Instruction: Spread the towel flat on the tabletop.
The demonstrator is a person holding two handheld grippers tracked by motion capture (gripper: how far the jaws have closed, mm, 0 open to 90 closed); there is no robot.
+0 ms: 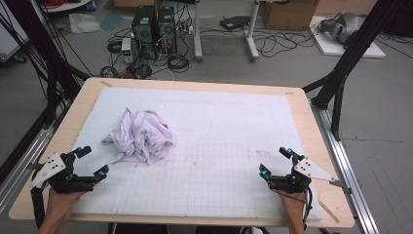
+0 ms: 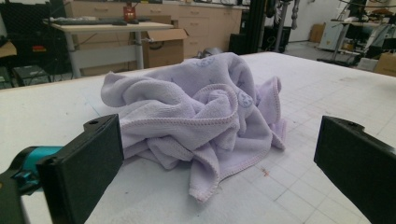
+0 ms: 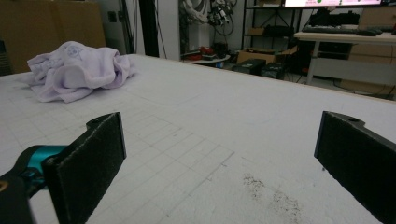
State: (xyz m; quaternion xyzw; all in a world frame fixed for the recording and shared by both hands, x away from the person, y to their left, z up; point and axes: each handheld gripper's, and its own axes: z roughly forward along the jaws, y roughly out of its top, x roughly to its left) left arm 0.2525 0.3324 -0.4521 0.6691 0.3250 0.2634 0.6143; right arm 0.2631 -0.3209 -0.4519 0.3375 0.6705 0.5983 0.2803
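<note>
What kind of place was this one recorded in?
Most likely a robotics lab or workshop: computer towers and loose cables on the floor beyond the table, cardboard boxes and workbenches behind. On the gridded white mat lies a crumpled lilac towel.

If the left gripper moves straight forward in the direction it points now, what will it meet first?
Most likely the crumpled pale lilac terry towel, which lies directly ahead between the open jaws of the left gripper. Nothing stands between them on the white gridded mat, though the exact depth is unclear.
</note>
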